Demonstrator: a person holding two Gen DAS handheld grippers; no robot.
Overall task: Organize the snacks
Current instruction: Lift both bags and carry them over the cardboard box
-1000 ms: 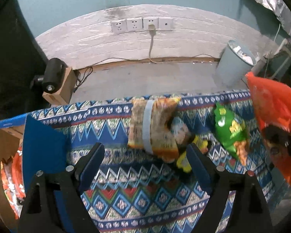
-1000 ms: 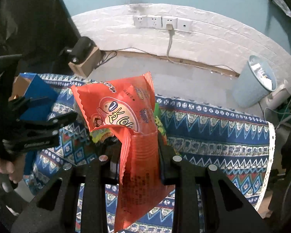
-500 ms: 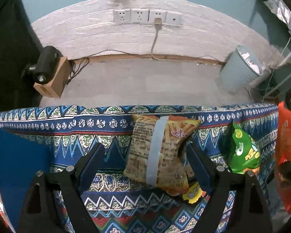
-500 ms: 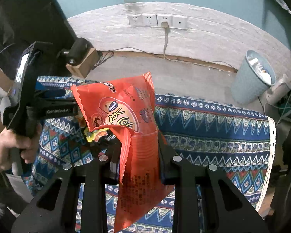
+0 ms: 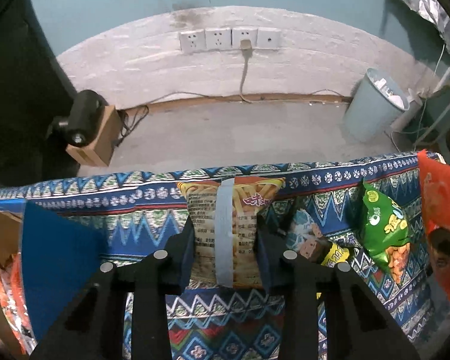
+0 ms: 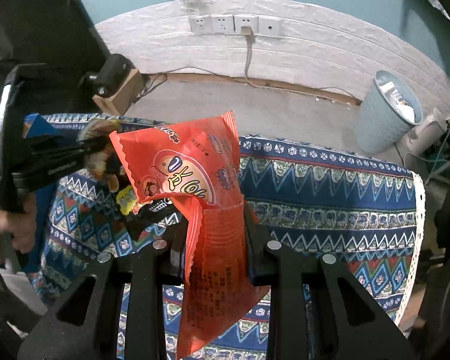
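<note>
A yellow fries bag (image 5: 231, 198) with a grey strip down its back lies on the patterned cloth (image 5: 135, 210) near the far edge. My left gripper (image 5: 225, 231) is closing its jaws, and both pads press on the sides of this bag. My right gripper (image 6: 214, 225) is shut on a red snack bag (image 6: 183, 162), which hangs above the cloth (image 6: 330, 186). The same red bag (image 5: 441, 198) shows at the right edge of the left wrist view. A green snack bag (image 5: 384, 225) lies to the right of the fries bag.
A blue-brown packet (image 5: 306, 234) and a yellow one (image 5: 336, 255) lie between the fries and green bags. A cardboard box with a blue flap (image 5: 60, 255) stands at the left, orange packets (image 5: 6, 285) inside. A grey bin (image 5: 375, 111) stands on the floor beyond. A hand (image 6: 9, 228) holds the left gripper.
My left gripper moved over the fries bag and its jaws came together on it. The right gripper kept still with the red bag.
</note>
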